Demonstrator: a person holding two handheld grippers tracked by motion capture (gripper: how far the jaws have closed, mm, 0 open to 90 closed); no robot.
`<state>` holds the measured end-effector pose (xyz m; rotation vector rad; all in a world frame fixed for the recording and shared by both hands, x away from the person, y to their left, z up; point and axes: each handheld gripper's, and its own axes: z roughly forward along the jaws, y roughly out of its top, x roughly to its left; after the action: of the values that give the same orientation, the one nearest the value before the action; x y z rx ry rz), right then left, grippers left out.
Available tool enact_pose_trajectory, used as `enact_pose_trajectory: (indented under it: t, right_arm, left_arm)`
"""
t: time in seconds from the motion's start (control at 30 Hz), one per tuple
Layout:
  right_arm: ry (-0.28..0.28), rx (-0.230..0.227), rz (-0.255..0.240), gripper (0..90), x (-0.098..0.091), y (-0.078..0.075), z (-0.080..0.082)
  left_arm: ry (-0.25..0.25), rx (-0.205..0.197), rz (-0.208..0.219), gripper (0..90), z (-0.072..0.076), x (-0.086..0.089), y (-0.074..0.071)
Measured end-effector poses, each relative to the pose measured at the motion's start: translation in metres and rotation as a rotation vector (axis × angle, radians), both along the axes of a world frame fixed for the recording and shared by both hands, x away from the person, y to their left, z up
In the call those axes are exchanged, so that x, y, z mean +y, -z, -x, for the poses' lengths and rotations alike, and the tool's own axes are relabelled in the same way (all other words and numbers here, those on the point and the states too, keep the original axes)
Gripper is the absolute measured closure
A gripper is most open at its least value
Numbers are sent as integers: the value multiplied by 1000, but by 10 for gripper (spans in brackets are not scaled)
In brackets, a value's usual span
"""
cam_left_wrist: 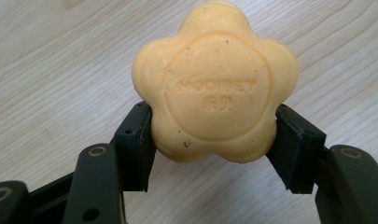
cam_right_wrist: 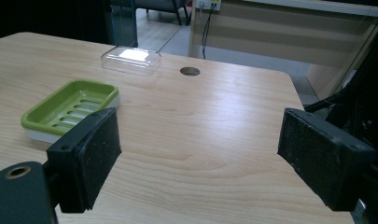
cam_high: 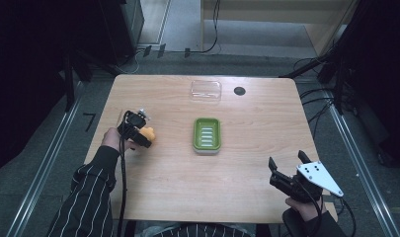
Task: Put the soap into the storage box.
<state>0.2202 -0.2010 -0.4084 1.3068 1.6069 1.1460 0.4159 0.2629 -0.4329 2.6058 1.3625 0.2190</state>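
one green soap dish [cam_high: 207, 135] empty, soap [cam_left_wrist: 215, 82] in left gripper [cam_left_wrist: 214, 154] jaws

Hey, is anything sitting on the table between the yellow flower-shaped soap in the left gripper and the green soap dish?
Nothing visible does. The left gripper grips the yellow flower-shaped soap at the table's left side, and bare wood lies between it and the green slotted soap dish. The clear plastic lid sits beyond the dish, off that path.

table [cam_high: 247, 168] – pale wood grain, smooth | soap [cam_left_wrist: 214, 84] – waxy, matt | dish [cam_right_wrist: 67, 109] – glossy green plastic | lid [cam_right_wrist: 130, 59] – clear plastic
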Motion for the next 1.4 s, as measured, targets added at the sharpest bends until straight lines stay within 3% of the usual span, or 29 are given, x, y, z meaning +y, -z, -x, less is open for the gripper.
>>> enact_pose_trajectory:
  t: [0.67, 1.13, 1.4]
  right_arm:
    - [43, 0, -1, 136, -9, 0, 12]
    - [49, 2, 0, 137, -11, 0, 15]
    - [70, 4, -1, 137, -16, 0, 20]
  left_arm:
    - [66, -20, 38, 397, -5, -30, -4]
    - [82, -71, 75, 397, -5, -46, -12]
    - [118, -97, 91, 397, -8, -60, -15]
